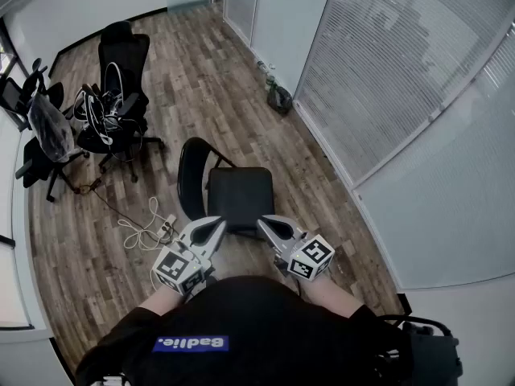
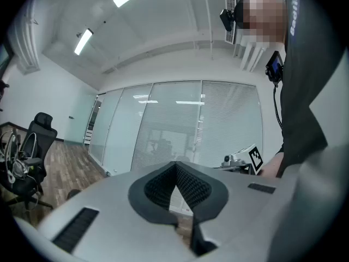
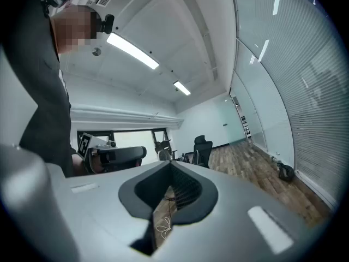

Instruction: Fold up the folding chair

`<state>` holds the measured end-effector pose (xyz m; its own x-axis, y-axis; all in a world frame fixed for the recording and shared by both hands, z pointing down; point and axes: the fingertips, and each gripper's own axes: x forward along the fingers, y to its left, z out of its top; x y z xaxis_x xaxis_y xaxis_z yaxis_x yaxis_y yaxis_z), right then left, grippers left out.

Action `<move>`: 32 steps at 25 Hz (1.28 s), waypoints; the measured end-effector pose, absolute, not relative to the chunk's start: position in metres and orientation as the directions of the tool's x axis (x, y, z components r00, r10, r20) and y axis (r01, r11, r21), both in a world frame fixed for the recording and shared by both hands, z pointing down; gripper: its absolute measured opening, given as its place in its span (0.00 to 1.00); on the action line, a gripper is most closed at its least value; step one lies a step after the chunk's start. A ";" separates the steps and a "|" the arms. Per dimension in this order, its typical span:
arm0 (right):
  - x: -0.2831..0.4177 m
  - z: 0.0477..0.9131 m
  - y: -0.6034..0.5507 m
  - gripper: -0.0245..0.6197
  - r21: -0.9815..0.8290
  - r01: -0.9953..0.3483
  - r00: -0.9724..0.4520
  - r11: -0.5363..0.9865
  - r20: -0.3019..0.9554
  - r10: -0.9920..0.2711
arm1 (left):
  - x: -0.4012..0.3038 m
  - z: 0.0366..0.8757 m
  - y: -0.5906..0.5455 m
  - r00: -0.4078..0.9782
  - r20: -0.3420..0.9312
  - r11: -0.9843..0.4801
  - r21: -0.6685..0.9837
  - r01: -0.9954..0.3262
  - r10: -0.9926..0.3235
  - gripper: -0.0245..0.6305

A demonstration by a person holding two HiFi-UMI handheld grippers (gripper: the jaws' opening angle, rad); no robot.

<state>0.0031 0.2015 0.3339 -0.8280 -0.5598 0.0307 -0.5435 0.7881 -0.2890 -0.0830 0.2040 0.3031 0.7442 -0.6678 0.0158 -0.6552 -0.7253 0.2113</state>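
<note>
Fingers (image 2: 157,189) of the left gripper (image 1: 216,223) shut tight, holding nothing. Right gripper (image 1: 264,222) shut and empty too. Both level, side by side, near the front of the folding chair (image 1: 239,195). Stands open on the wood floor (image 1: 201,95), seat flat, with office chairs (image 1: 121,79) well behind.

The floor (image 1: 209,79) is wood-look plank in mixed browns. Along one side runs a glass partition (image 1: 402,79) with pale slatted blinds; a small dark bag (image 1: 279,98) sits at its foot. Across the room, near the white wall (image 1: 72,10), stand black office chairs (image 1: 122,63) — one hung with cables, another (image 1: 44,131) draped in clear plastic. A white cord (image 1: 149,230) lies in loose coils on the planks. Overhead, long strip lights (image 3: 131,51) glow on a white ceiling.
</note>
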 end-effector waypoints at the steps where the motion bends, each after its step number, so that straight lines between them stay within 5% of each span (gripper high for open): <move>1: 0.004 0.334 0.201 0.04 -0.288 -0.543 -0.829 0.788 0.035 -0.559 | -0.082 0.304 0.204 0.745 0.023 -0.725 0.211 -0.656 -0.667 0.04; 32: 0.056 0.345 0.188 0.04 -0.287 -0.524 -0.842 0.802 0.032 -0.539 | -0.049 0.305 0.190 0.682 0.060 -0.652 0.241 -0.719 -0.729 0.04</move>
